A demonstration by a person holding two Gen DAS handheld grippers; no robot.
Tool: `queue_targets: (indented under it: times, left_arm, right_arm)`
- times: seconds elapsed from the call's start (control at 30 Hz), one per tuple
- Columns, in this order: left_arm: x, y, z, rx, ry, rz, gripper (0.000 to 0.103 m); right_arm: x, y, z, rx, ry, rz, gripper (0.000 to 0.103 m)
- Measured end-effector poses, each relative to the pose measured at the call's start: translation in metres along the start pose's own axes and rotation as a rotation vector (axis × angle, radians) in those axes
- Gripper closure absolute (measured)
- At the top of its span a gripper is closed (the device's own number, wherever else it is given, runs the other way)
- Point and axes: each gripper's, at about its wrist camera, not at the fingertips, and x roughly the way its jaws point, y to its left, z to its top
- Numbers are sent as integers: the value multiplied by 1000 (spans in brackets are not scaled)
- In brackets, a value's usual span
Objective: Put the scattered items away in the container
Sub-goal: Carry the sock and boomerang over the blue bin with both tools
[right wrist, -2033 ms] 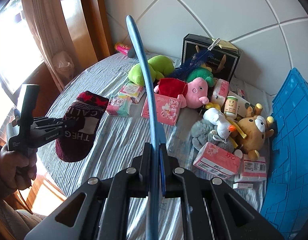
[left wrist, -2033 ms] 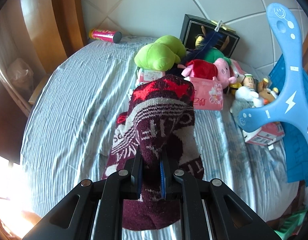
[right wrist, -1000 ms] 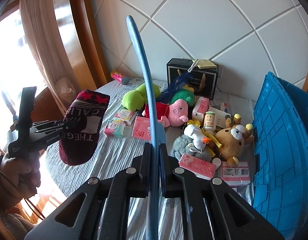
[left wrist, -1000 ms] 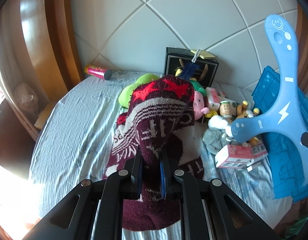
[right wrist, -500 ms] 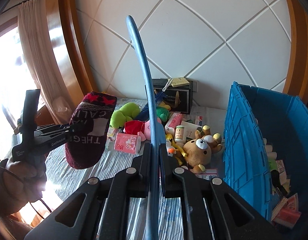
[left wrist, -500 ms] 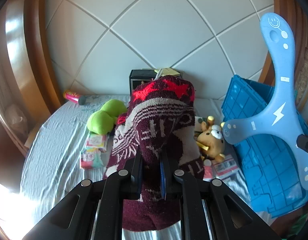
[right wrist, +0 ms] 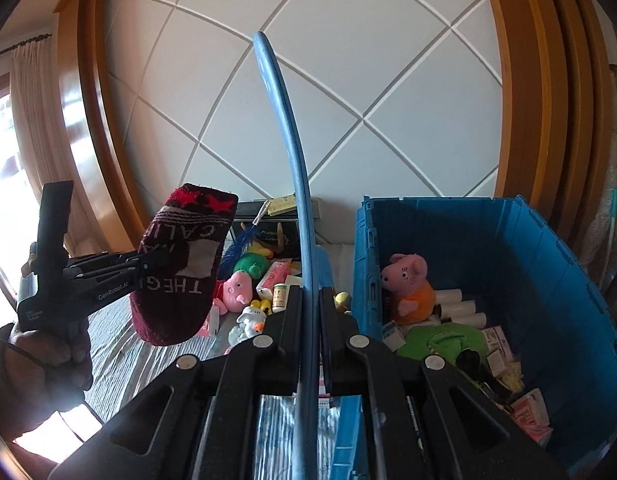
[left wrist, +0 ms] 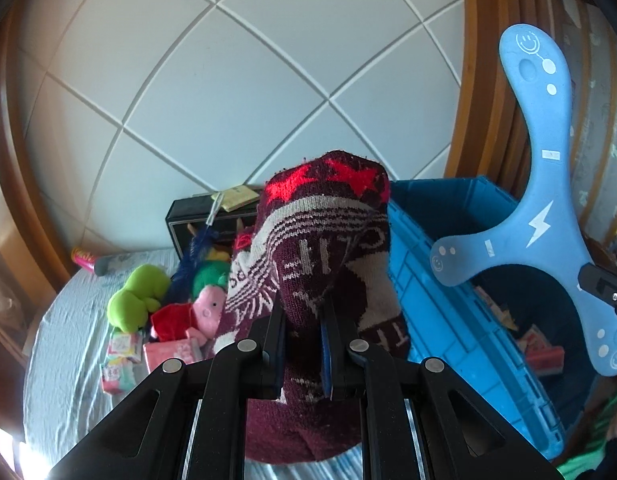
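With the left hand-held gripper (left wrist: 302, 344) clamped on the maroon sock (left wrist: 324, 264) and the right hand-held gripper (right wrist: 308, 320) pinching the blue boomerang (right wrist: 286, 152), both just beside the blue crate (right wrist: 548, 248), carry each fully over its rim before letting go.

Crate (right wrist: 508, 248) ahead-right of right gripper (right wrist: 311, 308); toy pile (right wrist: 248, 280) ahead-left on bed (right wrist: 120, 352); sock (right wrist: 180, 264) further left.

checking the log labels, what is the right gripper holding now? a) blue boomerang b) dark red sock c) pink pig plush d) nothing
a: the right gripper has its fingers shut on the thin edge of the blue boomerang, while the dark red sock sits in the left gripper.
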Motion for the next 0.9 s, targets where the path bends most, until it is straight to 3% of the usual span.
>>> queue_targets:
  times: [0.57, 0.9]
  left_arm:
    - [12, -177, 57, 195, -73, -231, 90]
    - [27, -248, 73, 278, -83, -293, 90]
  right_arm:
    - [-65, -120, -25, 155, -11, -250, 95]
    - [-79, -167, -42, 237, 1, -318, 95]
